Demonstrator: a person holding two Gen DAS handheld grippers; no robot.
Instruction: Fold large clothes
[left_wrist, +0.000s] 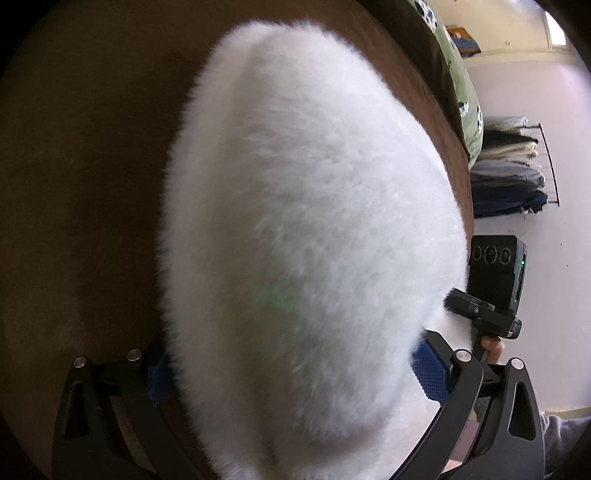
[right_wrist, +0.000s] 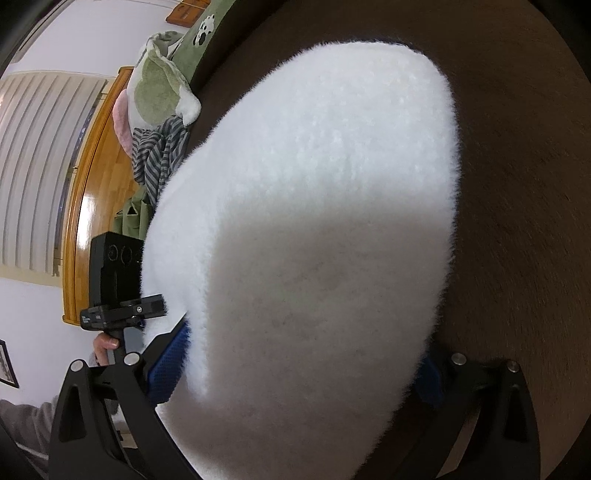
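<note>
A thick white fluffy garment (left_wrist: 314, 184) lies folded on a brown bed cover (left_wrist: 92, 184) and fills most of both views. My left gripper (left_wrist: 295, 369) straddles its near end with the jaws wide apart. One blue pad (left_wrist: 428, 373) shows its bare face beside the fluff. My right gripper (right_wrist: 299, 369) straddles the same garment (right_wrist: 332, 166), jaws spread as wide as they go, blue pads (right_wrist: 166, 369) at the edges of the pile. Each view shows the other gripper's black camera block (left_wrist: 495, 280) (right_wrist: 114, 280) and a hand beside the garment.
A green blanket with a panda print (left_wrist: 461, 92) lies along the bed's far edge. A rack of folded dark and pale clothes (left_wrist: 509, 166) stands by the wall. A heap of green and striped clothes (right_wrist: 162, 155) sits at the bed's end by a wooden board (right_wrist: 92, 221).
</note>
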